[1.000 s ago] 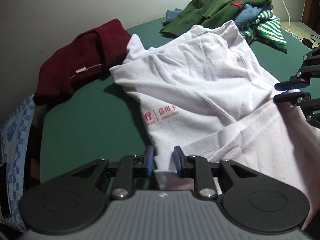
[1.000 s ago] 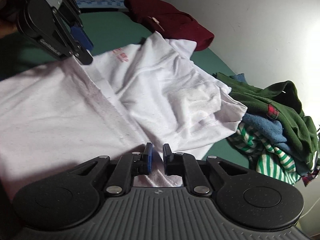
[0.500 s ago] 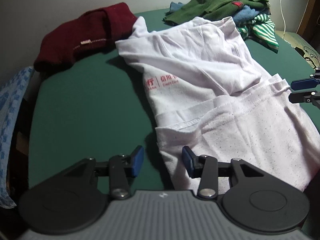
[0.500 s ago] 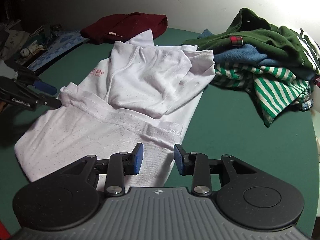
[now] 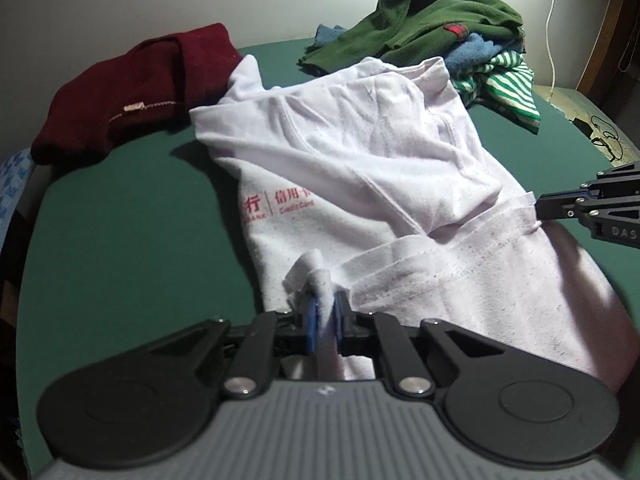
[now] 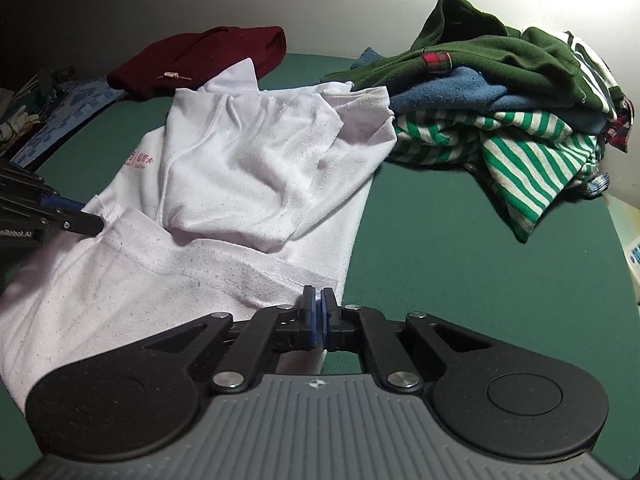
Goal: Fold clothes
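A white shirt (image 5: 360, 168) with red print lies crumpled on the green table (image 5: 120, 240), its lower part folded up over itself. My left gripper (image 5: 324, 312) is shut on a bunched bit of the shirt's hem at its near left corner. At the right edge of the left wrist view, my right gripper (image 5: 538, 208) pinches the other end of the same hem. In the right wrist view the right gripper (image 6: 319, 304) is shut at the shirt's (image 6: 248, 168) near edge, with white cloth showing under its pads. The left gripper (image 6: 94, 222) holds the hem at far left.
A dark red garment (image 5: 140, 92) lies folded at the back left, touching the shirt's collar end. A pile of green, blue and striped clothes (image 6: 500, 92) sits at the back right. A white cable (image 5: 554, 40) hangs by the wall. Blue patterned cloth (image 5: 8, 184) lies off the table's left edge.
Half a second ago both grippers stood open just short of the shirt. Both have since moved forward and shut on the two ends of the folded hem.
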Tool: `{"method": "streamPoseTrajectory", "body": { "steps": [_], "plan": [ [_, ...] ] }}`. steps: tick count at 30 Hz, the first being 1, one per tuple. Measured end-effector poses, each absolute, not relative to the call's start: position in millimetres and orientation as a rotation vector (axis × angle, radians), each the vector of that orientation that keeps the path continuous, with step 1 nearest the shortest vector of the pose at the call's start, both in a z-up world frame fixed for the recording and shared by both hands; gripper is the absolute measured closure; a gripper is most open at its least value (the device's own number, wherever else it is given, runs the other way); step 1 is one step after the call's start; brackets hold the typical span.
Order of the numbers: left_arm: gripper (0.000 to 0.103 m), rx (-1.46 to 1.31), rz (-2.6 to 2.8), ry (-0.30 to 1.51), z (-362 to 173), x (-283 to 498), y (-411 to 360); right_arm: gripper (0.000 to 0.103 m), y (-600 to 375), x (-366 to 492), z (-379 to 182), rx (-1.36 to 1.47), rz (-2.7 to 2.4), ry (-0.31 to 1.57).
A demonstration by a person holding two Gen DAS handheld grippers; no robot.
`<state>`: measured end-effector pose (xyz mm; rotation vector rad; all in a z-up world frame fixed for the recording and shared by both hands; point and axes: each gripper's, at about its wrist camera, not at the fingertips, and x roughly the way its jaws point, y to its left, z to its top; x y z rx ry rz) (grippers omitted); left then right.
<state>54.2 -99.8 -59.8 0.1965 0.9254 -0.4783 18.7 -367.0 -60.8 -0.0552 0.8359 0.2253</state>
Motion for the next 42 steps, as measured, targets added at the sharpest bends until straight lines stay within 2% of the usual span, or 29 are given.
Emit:
{"method": "streamPoseTrajectory", "body": {
  "steps": [2,3,5,6,8,9,12,13,15,16,17,19,21,23,24,31,37,42],
  "plan": [
    [0.090,0.181,-0.487,0.924,-56,54,-95,0.084,-369,17,-56,-0.025,0.227,0.817],
    [0.087,0.180,-0.492,0.921,-54,53,-93,0.066,-367,17,-55,-0.034,0.231,0.812],
    [0.067,0.193,-0.494,0.904,-51,51,-92,0.057,-362,17,-55,-0.051,0.240,0.811],
    [0.065,0.200,-0.494,0.895,-49,49,-91,0.058,-360,18,-57,-0.060,0.244,0.814],
    [0.064,0.203,-0.500,0.902,-51,50,-91,0.068,-355,19,-60,-0.076,0.252,0.821],
    [0.066,0.205,-0.503,0.907,-52,51,-91,0.079,-353,20,-61,-0.085,0.256,0.825],
    [0.080,0.190,-0.507,0.919,-56,55,-92,0.098,-348,20,-62,-0.125,0.245,0.821],
    [0.086,0.181,-0.508,0.914,-55,57,-92,0.098,-349,20,-60,-0.125,0.237,0.809],
    [0.086,0.187,-0.497,0.905,-55,59,-95,0.099,-351,22,-60,-0.128,0.207,0.809],
    [0.083,0.212,-0.482,0.902,-57,60,-97,0.099,-352,24,-63,-0.132,0.194,0.816],
    [0.074,0.228,-0.470,0.900,-60,61,-97,0.099,-353,26,-65,-0.136,0.182,0.822],
    [0.068,0.247,-0.454,0.896,-61,60,-95,0.099,-352,28,-71,-0.144,0.172,0.814],
    [0.068,0.257,-0.445,0.884,-55,57,-91,0.096,-349,25,-66,-0.155,0.181,0.797],
    [0.067,0.270,-0.431,0.859,-46,50,-86,0.086,-350,20,-57,-0.147,0.178,0.766],
    [0.066,0.277,-0.420,0.842,-40,46,-83,0.085,-351,15,-51,-0.148,0.178,0.748],
    [0.064,0.272,-0.445,0.770,-11,-8,-78,0.085,-345,-44,-26,-0.182,0.306,0.775],
    [0.064,0.325,-0.537,0.882,-51,-49,-100,0.086,-327,-84,-55,-0.229,0.329,0.896],
    [0.057,0.360,-0.530,0.881,-60,-56,-92,0.086,-336,-85,-56,-0.190,0.265,0.948]
  ]
}}
